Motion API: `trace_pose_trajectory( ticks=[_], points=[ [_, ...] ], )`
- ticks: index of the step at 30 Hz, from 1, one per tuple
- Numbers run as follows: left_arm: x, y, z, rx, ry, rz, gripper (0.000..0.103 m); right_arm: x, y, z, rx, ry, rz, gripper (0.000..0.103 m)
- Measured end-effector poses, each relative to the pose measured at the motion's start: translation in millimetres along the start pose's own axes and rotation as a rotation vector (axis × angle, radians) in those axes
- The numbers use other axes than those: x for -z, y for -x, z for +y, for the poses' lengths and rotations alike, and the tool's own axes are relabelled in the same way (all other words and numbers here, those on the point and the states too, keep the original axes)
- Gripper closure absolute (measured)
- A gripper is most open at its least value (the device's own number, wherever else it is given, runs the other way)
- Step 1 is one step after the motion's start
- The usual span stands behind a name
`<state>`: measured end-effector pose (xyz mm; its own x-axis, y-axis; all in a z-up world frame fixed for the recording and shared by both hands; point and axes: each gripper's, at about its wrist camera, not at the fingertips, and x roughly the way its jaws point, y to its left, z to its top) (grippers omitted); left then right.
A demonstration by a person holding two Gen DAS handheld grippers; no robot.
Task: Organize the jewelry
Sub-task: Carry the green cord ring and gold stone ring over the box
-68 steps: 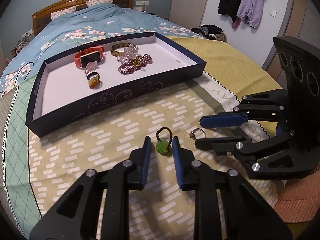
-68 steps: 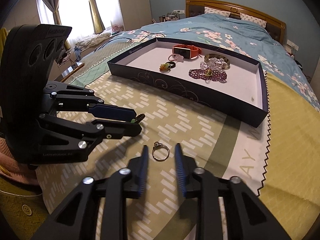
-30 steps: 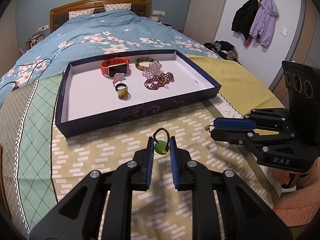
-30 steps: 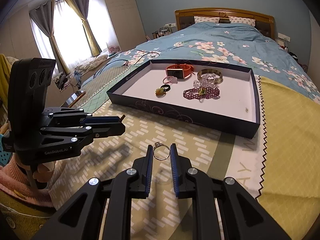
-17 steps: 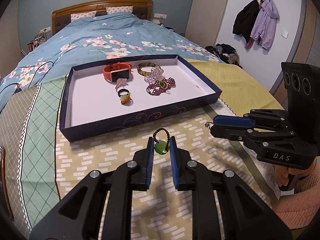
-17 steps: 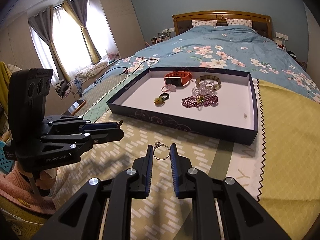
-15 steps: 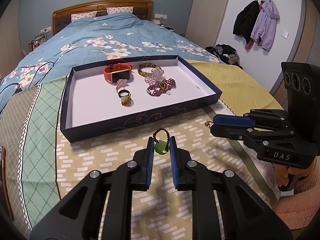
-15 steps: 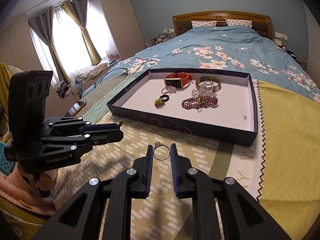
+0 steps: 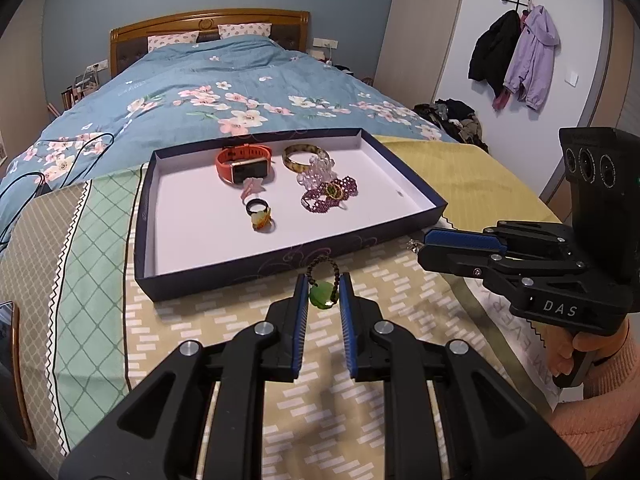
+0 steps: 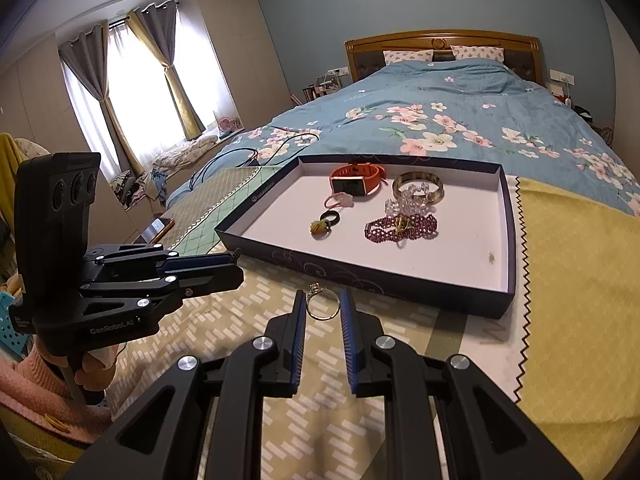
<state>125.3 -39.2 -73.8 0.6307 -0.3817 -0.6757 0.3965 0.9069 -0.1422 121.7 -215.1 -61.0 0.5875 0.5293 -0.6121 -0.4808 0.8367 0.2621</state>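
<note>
My left gripper (image 9: pixel 323 285) is shut on a green pendant ring with a dark beaded loop (image 9: pixel 323 295), held above the patterned cloth in front of the dark tray (image 9: pixel 224 280). My right gripper (image 10: pixel 323 305) is shut on a thin silver ring with a stone (image 10: pixel 322 304), also lifted just short of the tray (image 10: pixel 400 280). Each gripper shows in the other's view: the right gripper (image 9: pixel 420 246) at the right, the left gripper (image 10: pixel 236 266) at the left. Inside the tray lie an orange watch (image 9: pixel 242 163), a bangle (image 9: pixel 301 153), a purple beaded bracelet (image 9: pixel 328 197) and rings (image 9: pixel 260 216).
The tray rests on a beige and green cloth (image 9: pixel 100 272) over a bed with a blue floral duvet (image 9: pixel 224 92). A yellow cloth (image 10: pixel 572 280) lies to the right. A phone (image 10: pixel 158 226) sits at the bed's left edge. A pink sleeve (image 9: pixel 600 412) holds the right gripper's handle.
Both grippers closed on their pieces and lifted them off the cloth about two seconds ago. Over the last second they have tilted up slightly; the holds are unchanged.
</note>
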Motion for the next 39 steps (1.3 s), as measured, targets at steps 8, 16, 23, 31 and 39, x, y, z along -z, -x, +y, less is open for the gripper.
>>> trace_pose_trajectory(
  ticks=[8, 16, 23, 31, 39],
  points=[
    [-6.2, 4.1, 4.1, -0.014, 0.004, -0.020, 0.087, -9.4, 0.2, -1.8, 0.005, 0.004, -0.023, 0.088],
    [-15.2, 5.7, 5.7, -0.026, -0.003, -0.040, 0.087, -17.6, -1.1, -5.5, 0.006, 0.002, -0.038, 0.088],
    [-20.9, 4.8, 4.7, -0.034, -0.007, -0.048, 0.087, -23.8, -0.6, -8.3, 0.008, 0.000, -0.050, 0.088],
    [-29.2, 2.9, 5.8, -0.043, -0.010, -0.059, 0.087, -28.5, -1.8, -12.6, 0.009, -0.008, -0.060, 0.088],
    [-34.1, -0.1, 7.0, -0.052, -0.012, -0.063, 0.087, -35.3, -5.2, -16.7, 0.011, -0.011, -0.069, 0.088]
  ],
)
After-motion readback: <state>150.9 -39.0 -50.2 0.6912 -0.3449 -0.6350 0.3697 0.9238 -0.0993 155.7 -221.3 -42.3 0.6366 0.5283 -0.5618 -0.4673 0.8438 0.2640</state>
